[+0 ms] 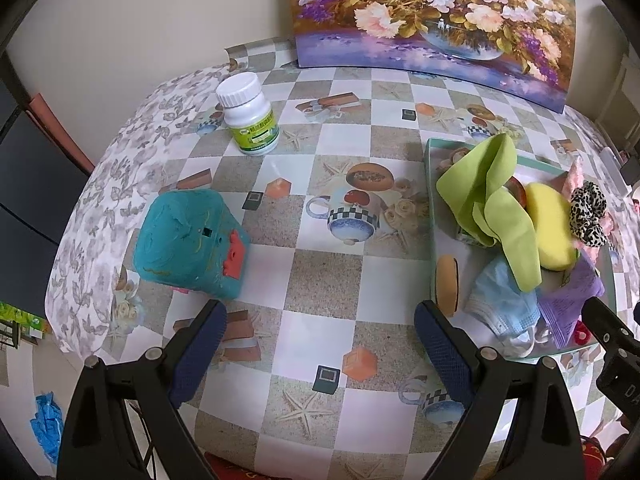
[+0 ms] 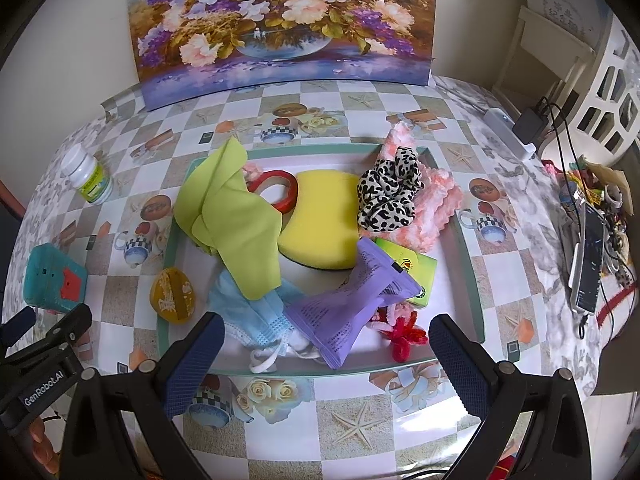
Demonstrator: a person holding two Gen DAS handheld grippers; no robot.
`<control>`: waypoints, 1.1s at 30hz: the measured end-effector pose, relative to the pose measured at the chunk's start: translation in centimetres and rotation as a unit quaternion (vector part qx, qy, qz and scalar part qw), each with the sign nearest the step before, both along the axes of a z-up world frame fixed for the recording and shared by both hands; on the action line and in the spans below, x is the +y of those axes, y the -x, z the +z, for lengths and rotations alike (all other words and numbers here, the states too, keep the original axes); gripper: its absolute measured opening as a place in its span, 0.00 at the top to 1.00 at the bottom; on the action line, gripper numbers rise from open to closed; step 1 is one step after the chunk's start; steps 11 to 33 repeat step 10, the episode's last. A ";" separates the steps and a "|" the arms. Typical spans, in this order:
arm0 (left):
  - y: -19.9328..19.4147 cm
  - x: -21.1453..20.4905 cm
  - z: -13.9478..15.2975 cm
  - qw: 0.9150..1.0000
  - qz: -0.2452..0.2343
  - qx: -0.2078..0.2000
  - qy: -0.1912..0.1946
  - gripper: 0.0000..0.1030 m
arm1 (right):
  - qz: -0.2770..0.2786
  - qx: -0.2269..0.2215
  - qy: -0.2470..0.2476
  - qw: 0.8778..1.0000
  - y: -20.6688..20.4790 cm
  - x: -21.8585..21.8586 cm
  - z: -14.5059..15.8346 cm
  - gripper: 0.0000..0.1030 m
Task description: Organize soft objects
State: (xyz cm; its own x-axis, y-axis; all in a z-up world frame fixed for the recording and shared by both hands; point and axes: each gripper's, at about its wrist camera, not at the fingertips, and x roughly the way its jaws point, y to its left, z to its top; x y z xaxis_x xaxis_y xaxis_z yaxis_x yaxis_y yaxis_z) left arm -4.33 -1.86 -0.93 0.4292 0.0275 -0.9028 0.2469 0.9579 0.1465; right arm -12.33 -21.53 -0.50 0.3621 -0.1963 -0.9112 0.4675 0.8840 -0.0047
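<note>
A teal-rimmed tray [image 2: 464, 240] holds a pile of soft things: a green cloth [image 2: 232, 216], a yellow sponge [image 2: 324, 220], a leopard scrunchie [image 2: 390, 194], a pink fluffy cloth [image 2: 436, 208], a blue face mask [image 2: 256, 316], a purple packet [image 2: 344, 312], a red pipe-cleaner piece [image 2: 404, 334]. My right gripper [image 2: 324, 360] is open and empty just in front of the tray. My left gripper [image 1: 320, 352] is open and empty over the table, left of the tray [image 1: 430, 184]. The green cloth [image 1: 488, 200] and mask [image 1: 504, 300] show there too.
A white pill bottle [image 1: 250, 114] and a teal toy block [image 1: 188, 236] stand on the checked tablecloth left of the tray. A round orange puck [image 2: 173, 295] leans on the tray's left rim. A flower painting [image 2: 280, 24] stands behind. Cables and clutter [image 2: 588, 216] lie at far right.
</note>
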 end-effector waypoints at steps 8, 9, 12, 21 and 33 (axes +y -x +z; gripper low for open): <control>0.1 0.1 0.0 1.000 0.001 -0.003 -0.008 0.08 | -0.004 0.000 0.000 1.000 0.1 -0.1 0.0 0.00; 0.0 0.1 0.0 1.000 0.002 -0.003 -0.007 0.08 | -0.004 0.000 0.000 1.000 0.1 -0.2 0.0 0.00; 0.0 0.1 0.0 1.000 0.003 -0.003 -0.007 0.08 | -0.003 -0.001 0.000 1.000 0.1 -0.2 0.0 0.00; 0.0 0.1 0.0 1.000 0.003 -0.003 -0.007 0.08 | -0.003 -0.001 0.000 1.000 0.1 -0.2 0.0 0.00; 0.0 0.1 0.0 1.000 0.003 -0.003 -0.007 0.08 | -0.003 -0.001 0.000 1.000 0.1 -0.2 0.0 0.00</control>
